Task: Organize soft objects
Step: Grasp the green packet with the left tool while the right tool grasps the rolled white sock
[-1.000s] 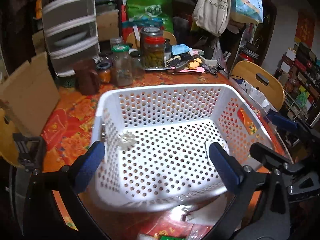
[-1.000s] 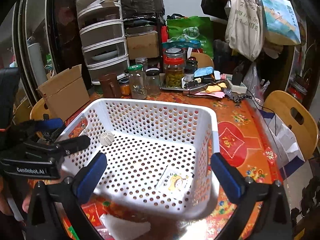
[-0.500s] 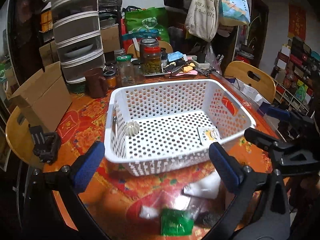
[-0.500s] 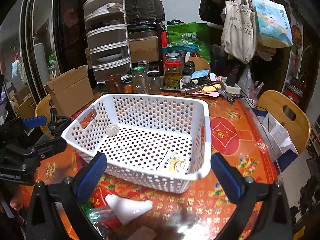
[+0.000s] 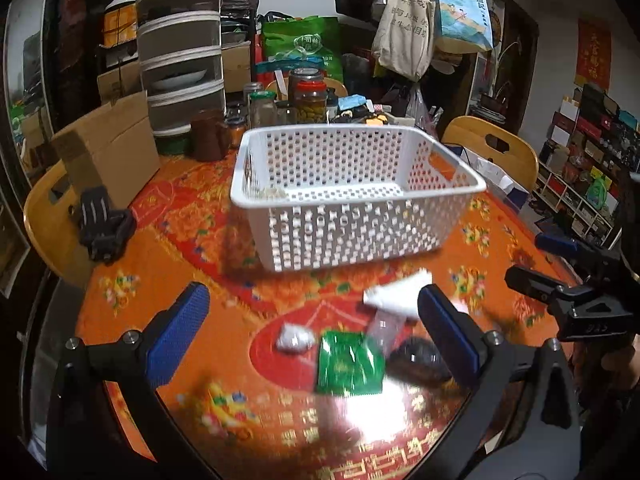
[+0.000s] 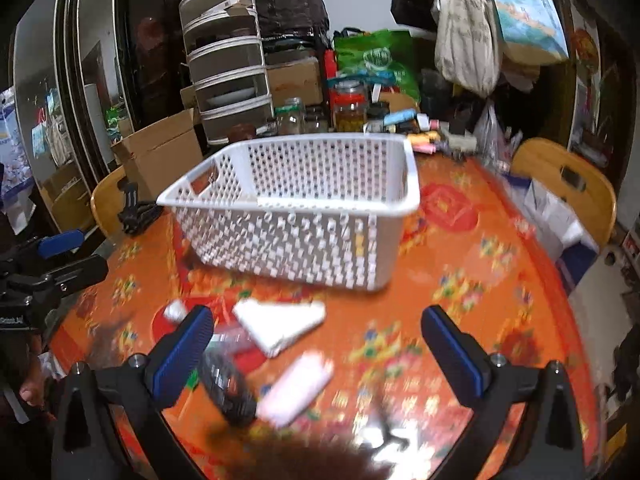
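A white perforated basket (image 5: 352,196) stands on the orange patterned table (image 5: 168,264); it also shows in the right wrist view (image 6: 300,204). In front of it lie soft items: a green packet (image 5: 348,362), a white folded piece (image 5: 398,294), a small white wad (image 5: 296,338) and a dark bundle (image 5: 418,358). The right wrist view shows the white piece (image 6: 280,320), a pink-white roll (image 6: 296,390), a dark bundle (image 6: 228,386) and brown fur (image 6: 304,462). My left gripper (image 5: 312,334) is open and empty above the items. My right gripper (image 6: 316,354) is open and empty.
Jars (image 5: 310,96), a drawer tower (image 5: 180,64), a cardboard box (image 5: 108,148) and hanging bags (image 5: 404,44) crowd the table's back. A black clamp (image 5: 102,222) lies at the left. Wooden chairs (image 5: 492,150) stand around the table.
Both grippers have pulled back and down from over the basket. The basket now sits farther away and the soft items in front of it have come into view. Both stay open.
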The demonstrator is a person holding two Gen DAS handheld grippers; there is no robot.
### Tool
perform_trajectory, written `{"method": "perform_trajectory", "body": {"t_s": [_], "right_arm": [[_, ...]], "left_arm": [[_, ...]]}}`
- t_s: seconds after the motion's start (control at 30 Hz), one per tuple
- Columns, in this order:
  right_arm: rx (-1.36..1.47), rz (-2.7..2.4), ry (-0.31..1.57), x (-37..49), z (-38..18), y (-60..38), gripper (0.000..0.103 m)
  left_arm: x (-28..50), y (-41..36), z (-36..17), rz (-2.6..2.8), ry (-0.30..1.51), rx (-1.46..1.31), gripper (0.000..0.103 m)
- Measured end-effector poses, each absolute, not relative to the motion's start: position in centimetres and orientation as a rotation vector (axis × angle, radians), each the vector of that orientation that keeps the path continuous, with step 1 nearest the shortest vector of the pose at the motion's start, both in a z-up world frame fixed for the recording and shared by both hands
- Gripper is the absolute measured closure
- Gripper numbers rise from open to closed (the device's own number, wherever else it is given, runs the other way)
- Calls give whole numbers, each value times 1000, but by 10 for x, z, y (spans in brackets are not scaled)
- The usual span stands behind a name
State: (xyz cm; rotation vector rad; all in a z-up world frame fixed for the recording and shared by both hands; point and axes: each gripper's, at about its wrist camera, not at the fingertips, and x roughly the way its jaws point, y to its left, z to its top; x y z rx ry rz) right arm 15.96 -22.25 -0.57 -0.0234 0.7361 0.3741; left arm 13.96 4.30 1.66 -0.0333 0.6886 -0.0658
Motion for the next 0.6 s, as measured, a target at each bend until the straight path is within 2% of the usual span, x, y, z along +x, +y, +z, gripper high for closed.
{"method": "perform_trajectory", "body": {"t_s": [0.3, 0.37, 0.43, 0.6], "right_arm": [[87, 355, 852, 135, -65, -242, 0], [96, 359, 873, 134, -73, -241, 2], [98, 365, 886, 134, -79, -237, 9], [98, 399, 910, 138, -87, -225, 12]], "left_arm": [[120, 30, -56, -114, 804, -43, 0], [121, 26, -70, -118, 826, -36, 0], [124, 22, -80, -126, 845, -35, 1], [131, 19, -96, -129, 873, -41, 3]]}}
